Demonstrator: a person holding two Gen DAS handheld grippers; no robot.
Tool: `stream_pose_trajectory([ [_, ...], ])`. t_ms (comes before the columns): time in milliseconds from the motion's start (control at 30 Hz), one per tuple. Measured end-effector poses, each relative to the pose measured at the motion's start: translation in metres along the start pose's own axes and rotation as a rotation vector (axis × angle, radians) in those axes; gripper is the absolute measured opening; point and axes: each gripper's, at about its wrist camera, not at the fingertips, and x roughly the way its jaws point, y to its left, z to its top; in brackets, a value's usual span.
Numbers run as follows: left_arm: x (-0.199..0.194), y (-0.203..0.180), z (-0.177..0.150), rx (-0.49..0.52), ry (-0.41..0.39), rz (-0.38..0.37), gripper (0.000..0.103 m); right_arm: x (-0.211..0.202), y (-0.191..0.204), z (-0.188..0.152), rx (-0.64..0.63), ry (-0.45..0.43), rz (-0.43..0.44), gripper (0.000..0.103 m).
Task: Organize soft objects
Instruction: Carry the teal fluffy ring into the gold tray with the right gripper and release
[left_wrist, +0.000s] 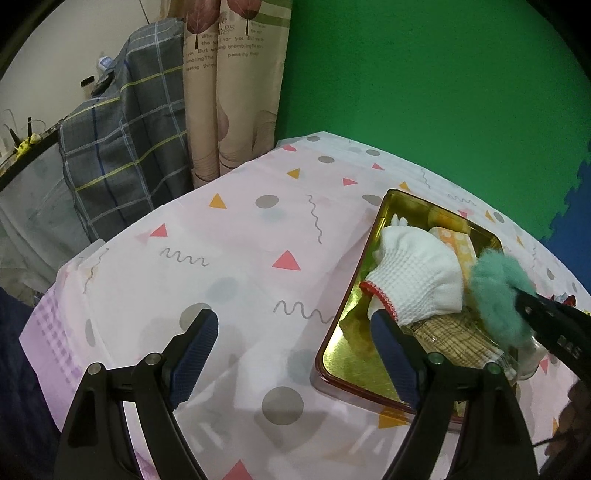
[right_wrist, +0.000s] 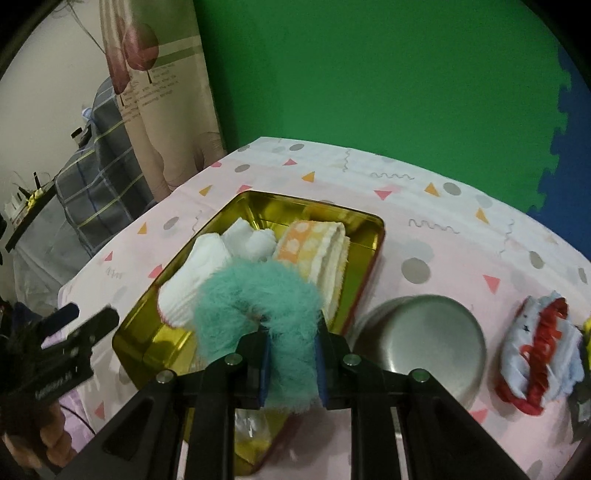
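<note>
Scrunchie (right_wrist: 255, 295), teal and fluffy, sits clamped between the blue pads of the right tool (right_wrist: 291, 363), hanging over the near end of the gold tin (right_wrist: 369, 258) in the middle of the right wrist view. Its lower loop is hidden behind the tool's fingers. Inside the tin lie a white glove (right_wrist: 207, 273) with a red cuff edge and a folded orange cloth with white dots (right_wrist: 317, 247); the scrunchie covers part of both. Something clear and crinkly under the tool at the tin's near corner is too blurred to name.

In the left wrist view the left tool (left_wrist: 291, 354) stands wide apart with nothing between its fingers, one finger over the pink patterned worktop (left_wrist: 240, 236), the other overlapping the tin's left rim. A brown woven item (left_wrist: 454, 339) in the tin is half hidden.

At lower right of the right wrist view a steel bowl (right_wrist: 424, 339) rests upside down beside the tin, and a red and pale blue fabric bundle (right_wrist: 535, 354) lies near the edge, its shape unclear.
</note>
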Motion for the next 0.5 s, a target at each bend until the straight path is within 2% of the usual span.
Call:
stream_pose_trajectory([
  [133, 0.0, 0.001, 0.0, -0.003, -0.001, -0.001, 0.082, 0.014, 0.003, 0.005, -0.002, 0.016, -0.011, 0.022],
  [200, 0.001, 0.002, -0.001, -0.004, 0.001, 0.0, 0.082, 0.017, 0.003, 0.003, -0.008, 0.025, -0.028, 0.029],
  [367, 0.001, 0.003, 0.0, -0.008, 0.005, -0.002, 0.082, 0.014, 0.002, -0.002, -0.021, 0.034, -0.031, 0.035],
  [500, 0.001, 0.003, 0.0, -0.002, 0.004, -0.003, 0.082, 0.0, 0.004, -0.003, -0.035, 0.006, -0.043, 0.048],
])
